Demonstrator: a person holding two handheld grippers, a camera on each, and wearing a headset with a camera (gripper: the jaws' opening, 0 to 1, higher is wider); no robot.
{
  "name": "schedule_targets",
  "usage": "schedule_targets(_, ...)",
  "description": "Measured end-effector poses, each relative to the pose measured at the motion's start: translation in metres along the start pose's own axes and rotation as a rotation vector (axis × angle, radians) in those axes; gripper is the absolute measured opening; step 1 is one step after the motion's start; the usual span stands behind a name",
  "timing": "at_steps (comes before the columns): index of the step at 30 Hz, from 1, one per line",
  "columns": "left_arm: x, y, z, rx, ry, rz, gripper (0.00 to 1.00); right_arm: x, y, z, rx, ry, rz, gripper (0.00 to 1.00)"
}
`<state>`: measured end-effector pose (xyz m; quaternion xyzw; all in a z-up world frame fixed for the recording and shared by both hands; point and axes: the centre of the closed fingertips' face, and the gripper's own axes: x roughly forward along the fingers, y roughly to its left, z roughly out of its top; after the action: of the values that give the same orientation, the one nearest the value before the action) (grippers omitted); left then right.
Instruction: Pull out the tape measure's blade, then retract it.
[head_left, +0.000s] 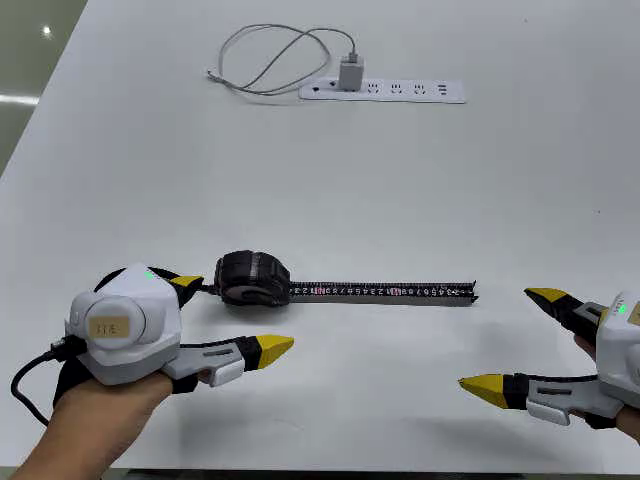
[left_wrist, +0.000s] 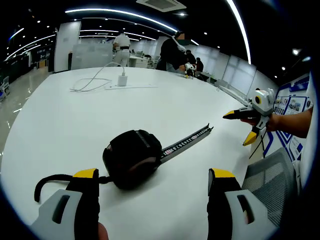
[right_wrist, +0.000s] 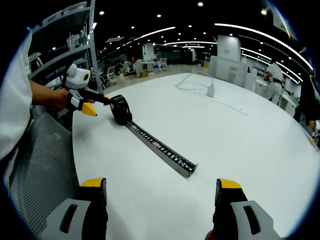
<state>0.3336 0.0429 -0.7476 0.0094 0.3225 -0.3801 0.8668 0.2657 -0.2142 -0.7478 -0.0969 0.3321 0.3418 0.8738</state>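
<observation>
Head view: the tape measure (head_left: 252, 278) lies on the white table (head_left: 330, 190), its black case at the near left and its blade (head_left: 385, 292) drawn out flat to the right. The left gripper (head_left: 238, 312) sits just beside the case, jaws spread wide, grasping nothing. The right gripper (head_left: 497, 338) hangs at the near right, beyond the blade's end, likewise released. A power strip (head_left: 400, 90) with a charger (head_left: 351, 72) and cable (head_left: 270, 60) lies at the far side.

Left gripper view: the case lies just ahead, between the parted yellow tips; a black strap (left_wrist: 45, 182) loops to its left.

Right gripper view: the blade's end lies ahead of the parted jaws, apart from both
</observation>
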Motion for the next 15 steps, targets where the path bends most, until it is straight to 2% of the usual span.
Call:
schedule_targets(6,0.0076,-0.0044,0.0066,-0.014,-0.014,-0.005,0.86,0.001,-0.0028,0.0002,0.004,-0.001,-0.002,0.88)
schedule_targets(15,0.0093,-0.0022,0.0086,-0.043,-0.031,0.034,0.86,0.0029,-0.0049,0.0019,0.002,-0.004,-0.001,0.88)
